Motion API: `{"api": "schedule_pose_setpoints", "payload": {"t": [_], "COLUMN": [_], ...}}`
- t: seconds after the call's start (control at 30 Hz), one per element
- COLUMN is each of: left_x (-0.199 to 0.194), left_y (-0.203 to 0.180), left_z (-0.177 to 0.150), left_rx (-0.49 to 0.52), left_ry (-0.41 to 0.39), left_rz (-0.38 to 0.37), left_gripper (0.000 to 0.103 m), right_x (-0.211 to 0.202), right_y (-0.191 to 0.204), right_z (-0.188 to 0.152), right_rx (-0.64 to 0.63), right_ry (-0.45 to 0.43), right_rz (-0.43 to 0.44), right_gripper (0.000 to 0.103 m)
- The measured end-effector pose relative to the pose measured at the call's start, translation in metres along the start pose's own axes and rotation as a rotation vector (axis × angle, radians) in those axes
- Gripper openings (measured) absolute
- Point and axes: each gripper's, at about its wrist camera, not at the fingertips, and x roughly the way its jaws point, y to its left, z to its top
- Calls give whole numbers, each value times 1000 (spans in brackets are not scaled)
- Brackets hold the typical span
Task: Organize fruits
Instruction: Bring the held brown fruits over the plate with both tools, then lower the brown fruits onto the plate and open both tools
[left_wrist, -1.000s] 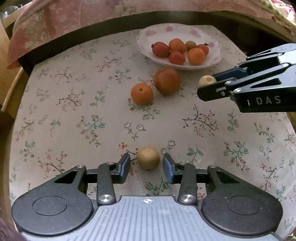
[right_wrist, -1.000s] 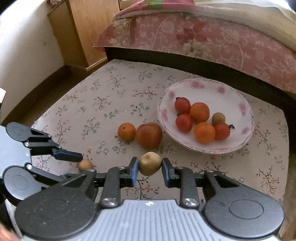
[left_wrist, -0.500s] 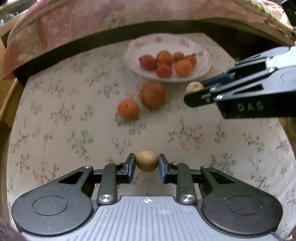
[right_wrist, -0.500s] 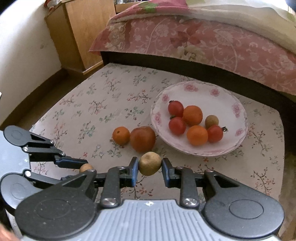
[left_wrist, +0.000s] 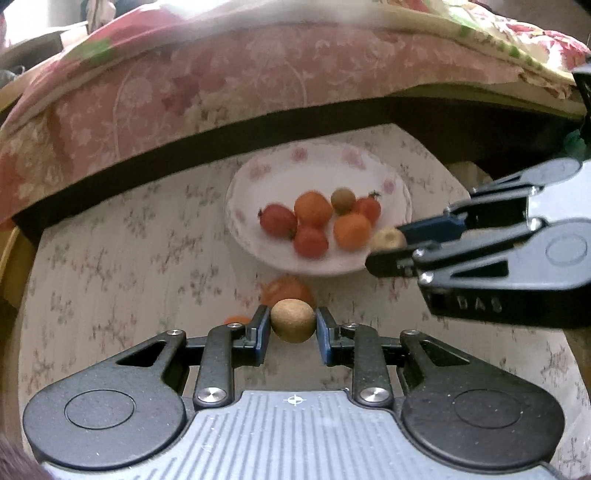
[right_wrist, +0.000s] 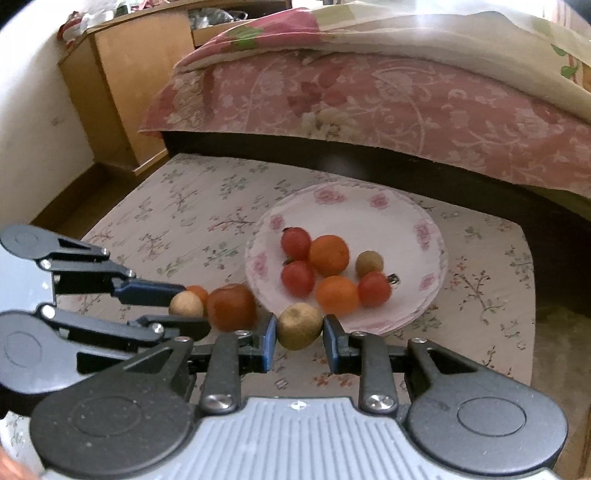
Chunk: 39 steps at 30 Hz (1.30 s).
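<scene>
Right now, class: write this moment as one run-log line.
left gripper: shut on brown fruit | right gripper: shut on tan fruit | plate: six fruits

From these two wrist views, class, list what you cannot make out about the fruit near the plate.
- Left wrist view: the small orange is mostly hidden behind the left gripper; its held brown fruit covers part of the large reddish fruit.
- Right wrist view: the small orange is partly hidden by the left gripper.
- Left wrist view is motion-blurred, so the plate fruits' kinds stay unclear.
</scene>
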Motion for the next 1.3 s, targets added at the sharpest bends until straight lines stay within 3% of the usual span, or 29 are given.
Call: {"api": "schedule_pose_setpoints", "payload": {"t": [0.87, 1.3], "left_x": [31, 20], "left_y": [-4, 25], "left_z": [41, 43], "left_rx": [44, -38], "left_ry": [-38, -35], "left_rz": [10, 15], "left_gripper": [34, 38], "right_x": [19, 24], "right_y": [-31, -32], "right_z": [19, 19], "right_rx": [55, 61], "right_ry": [-23, -20], "right_rz": [-55, -54], "right_gripper": [29, 29]}}
